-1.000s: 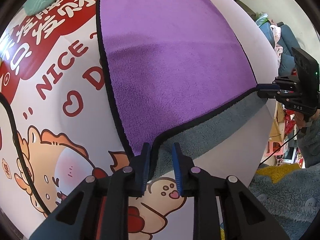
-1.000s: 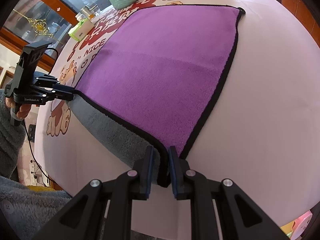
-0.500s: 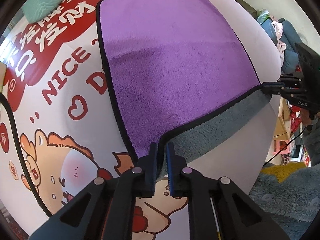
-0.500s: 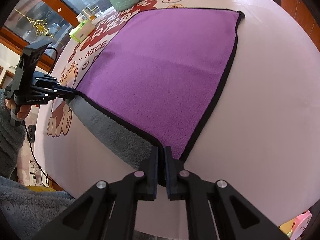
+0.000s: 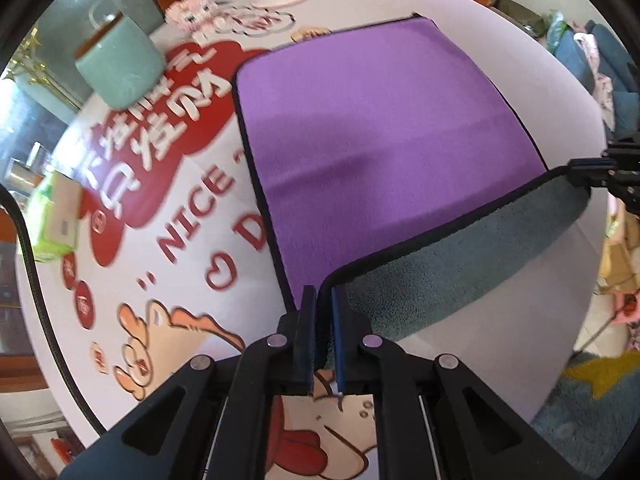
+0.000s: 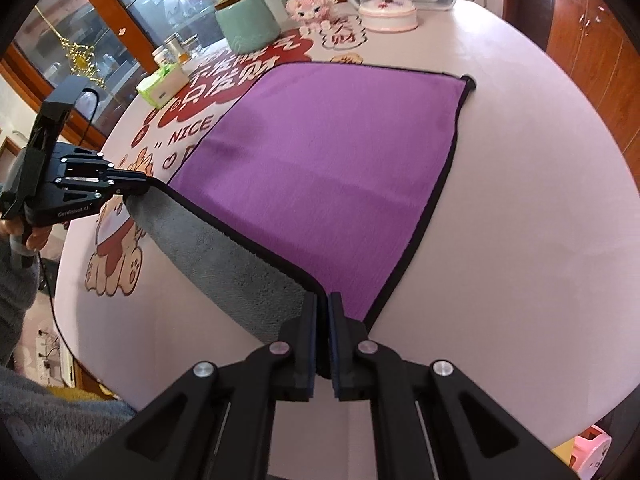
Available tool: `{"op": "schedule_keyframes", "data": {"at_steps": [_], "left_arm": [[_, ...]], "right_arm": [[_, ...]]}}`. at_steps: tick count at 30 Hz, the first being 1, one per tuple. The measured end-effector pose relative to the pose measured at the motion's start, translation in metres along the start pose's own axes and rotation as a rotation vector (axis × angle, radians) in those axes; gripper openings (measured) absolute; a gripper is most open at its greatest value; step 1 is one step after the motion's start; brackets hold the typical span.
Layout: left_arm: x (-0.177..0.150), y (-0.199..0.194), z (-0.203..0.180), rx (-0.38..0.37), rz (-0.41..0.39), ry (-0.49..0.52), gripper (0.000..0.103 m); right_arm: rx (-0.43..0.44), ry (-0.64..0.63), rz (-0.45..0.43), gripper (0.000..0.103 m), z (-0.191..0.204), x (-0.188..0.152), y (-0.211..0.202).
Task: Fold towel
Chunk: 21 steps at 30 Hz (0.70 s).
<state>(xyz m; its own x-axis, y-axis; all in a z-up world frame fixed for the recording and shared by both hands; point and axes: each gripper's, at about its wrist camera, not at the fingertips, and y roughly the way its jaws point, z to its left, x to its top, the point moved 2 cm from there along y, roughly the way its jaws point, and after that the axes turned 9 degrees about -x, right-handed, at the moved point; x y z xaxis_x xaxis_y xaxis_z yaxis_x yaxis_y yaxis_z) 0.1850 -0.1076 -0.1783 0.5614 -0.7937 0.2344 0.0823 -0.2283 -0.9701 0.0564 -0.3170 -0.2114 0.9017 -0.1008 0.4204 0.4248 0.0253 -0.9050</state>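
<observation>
Left wrist view: our left tool (image 5: 324, 300) clenched on near corner of towel (image 5: 380, 140); near edge lifted, grey underside showing, rest of purple face flat on desk (image 5: 500, 60). Fold just begun, we judge; carry-over to far edge left. Green cup (image 5: 120, 64) beyond, cartoon print on desk.

Right wrist view: our right tool (image 6: 323, 308) clenched on other near corner; left tool (image 6: 132, 186) opposite. Glass cabinet (image 6: 100, 28) behind.

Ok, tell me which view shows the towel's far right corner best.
The right wrist view: the towel lies whole there, and its far right corner is sharp against bare table. The left wrist view shows the same corner smaller, blurred and near the frame's top.
</observation>
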Motion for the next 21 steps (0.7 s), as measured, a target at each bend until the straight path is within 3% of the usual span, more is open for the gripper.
{"op": "schedule_keyframes", "data": {"at_steps": [9, 21], "left_arm": [[0.049, 0.001, 0.02, 0.125, -0.099, -0.076, 0.005], [0.131, 0.011, 0.059, 0.208, -0.198, -0.178, 0.005]], "right_arm": [[-0.072, 0.046, -0.096, 0.005, -0.018, 0.036, -0.007], [-0.181, 0.08, -0.207, 0.005, -0.053, 0.128, 0.004]]}}
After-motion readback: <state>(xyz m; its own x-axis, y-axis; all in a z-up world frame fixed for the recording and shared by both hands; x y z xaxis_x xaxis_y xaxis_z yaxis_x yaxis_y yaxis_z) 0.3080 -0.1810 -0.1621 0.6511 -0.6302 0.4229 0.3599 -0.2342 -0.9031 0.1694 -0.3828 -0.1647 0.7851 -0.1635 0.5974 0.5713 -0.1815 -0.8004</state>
